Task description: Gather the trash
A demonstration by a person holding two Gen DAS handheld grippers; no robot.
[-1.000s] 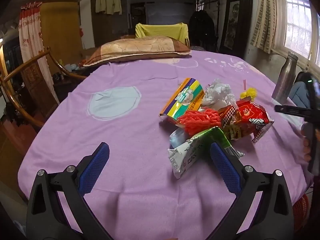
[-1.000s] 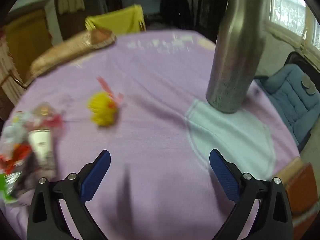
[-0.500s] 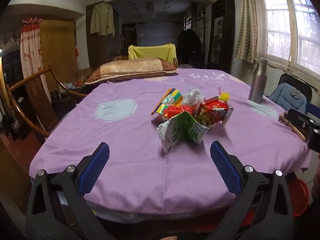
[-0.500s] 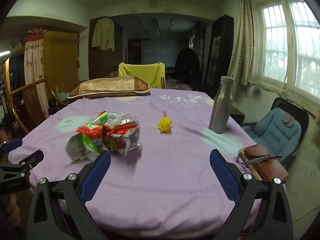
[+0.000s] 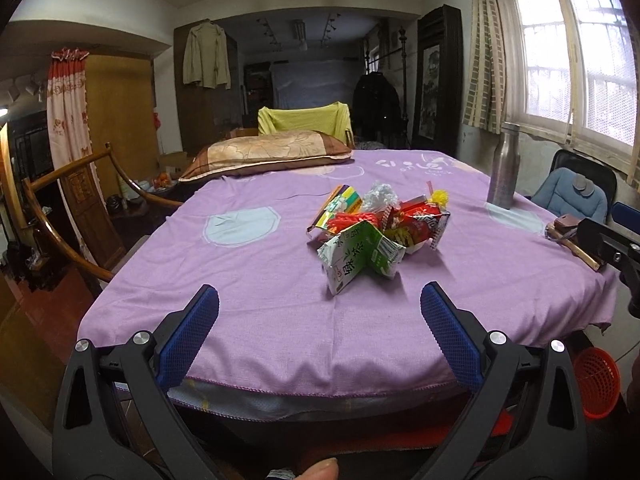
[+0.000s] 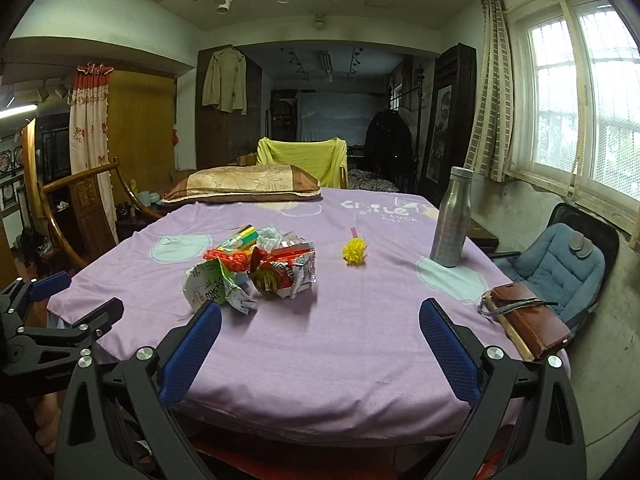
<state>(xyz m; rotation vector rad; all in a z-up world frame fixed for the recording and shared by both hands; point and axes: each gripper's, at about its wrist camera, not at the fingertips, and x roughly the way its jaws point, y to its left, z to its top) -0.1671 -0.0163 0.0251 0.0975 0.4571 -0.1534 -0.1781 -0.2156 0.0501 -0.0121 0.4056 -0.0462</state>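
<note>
Left gripper (image 5: 319,312): jaws spread wide, nothing between them; held back off the near table edge, level with the cloth, presumably to take in the whole pile before committing.
Green-and-white carton (image 5: 357,255): ahead and slightly right of the left gripper, nearest piece of the heap; crumpled and tented up off the purple cloth (image 5: 248,280), so likely the easiest first pinch.
Wrapper pile (image 5: 384,218): just behind the carton and touching it; red snack bags, striped box and clear plastic bunched together, seemingly gathered for quick picking.
Yellow pompom (image 6: 354,251): ahead of the right gripper, slightly left of centre, apart from the pile; a stray needing its own reach.
Right gripper (image 6: 320,334): jaws wide apart, empty, also held short of the table edge.
Steel bottle (image 6: 451,218): ahead-right, upright, probably not trash.
Brown wallet (image 6: 528,322): right, at the cloth's edge, best avoided.
Red basket (image 5: 598,382): below-right of the left gripper on the floor; a plausible bin.
</note>
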